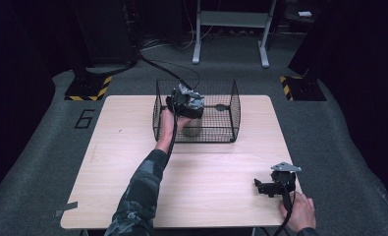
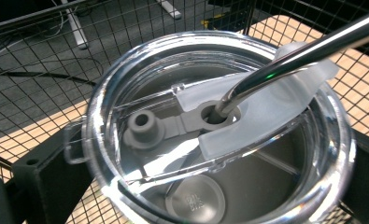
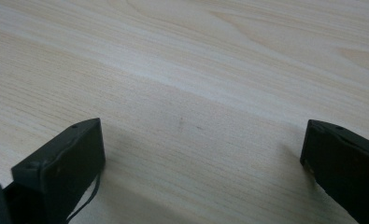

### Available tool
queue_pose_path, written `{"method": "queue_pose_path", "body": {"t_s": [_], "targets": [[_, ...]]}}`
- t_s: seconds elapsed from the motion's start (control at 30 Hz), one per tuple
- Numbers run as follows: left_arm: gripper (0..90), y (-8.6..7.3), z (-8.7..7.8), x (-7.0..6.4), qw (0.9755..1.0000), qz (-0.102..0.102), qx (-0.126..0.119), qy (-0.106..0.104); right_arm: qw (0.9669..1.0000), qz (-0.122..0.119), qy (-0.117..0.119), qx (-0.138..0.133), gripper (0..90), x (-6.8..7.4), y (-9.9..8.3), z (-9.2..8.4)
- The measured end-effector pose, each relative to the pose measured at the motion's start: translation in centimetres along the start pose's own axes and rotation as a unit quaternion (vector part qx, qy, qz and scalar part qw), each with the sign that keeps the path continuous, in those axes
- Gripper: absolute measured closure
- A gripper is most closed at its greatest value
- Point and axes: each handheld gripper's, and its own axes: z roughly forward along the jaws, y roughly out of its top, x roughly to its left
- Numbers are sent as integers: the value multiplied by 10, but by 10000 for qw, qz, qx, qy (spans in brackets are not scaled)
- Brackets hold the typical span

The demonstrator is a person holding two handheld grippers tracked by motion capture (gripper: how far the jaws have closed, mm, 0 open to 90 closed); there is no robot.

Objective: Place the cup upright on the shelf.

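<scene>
The tumbler (image 2: 219,135) sits inside the wire basket (image 1: 235,105) at the table's (image 1: 132,147) far edge, clear lid on, metal straw (image 2: 303,49) running out of frame. From above its body is mostly hidden by the left gripper (image 1: 187,105) — jaws clamped on its sides. The right gripper (image 3: 203,154) rests near the front right corner, jaws wide apart, nothing between them.

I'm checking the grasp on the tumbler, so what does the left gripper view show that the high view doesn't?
Left gripper view alone: the tumbler's clear lid, a metal straw through its hole, and the left gripper's jaws on either side of the cup.

High view alone: the table, the whole wire basket, and the right gripper resting open near the table's right edge.

Both: basket mesh and the tumbler inside it.
</scene>
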Motion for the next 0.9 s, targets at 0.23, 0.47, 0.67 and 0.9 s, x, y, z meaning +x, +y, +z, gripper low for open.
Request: {"method": "queue_pose_path", "body": {"t_s": [0.23,0.47,0.67,0.9], "targets": [[0,2,-12,-2,9998,1,-173,-105,10000,1,-5,-6,0,0,0,0],[0,4,-23,-1,9994,-5,-237,-249,10000,-2,-4,10,0,0,0,0],[0,5,-31,0,9992,92,-294,-253,10000,-2,1,12,0,0,0,0],[0,5,-44,-1,9986,189,-379,-304,10000,-3,-4,-6,0,0,0,0]]}}
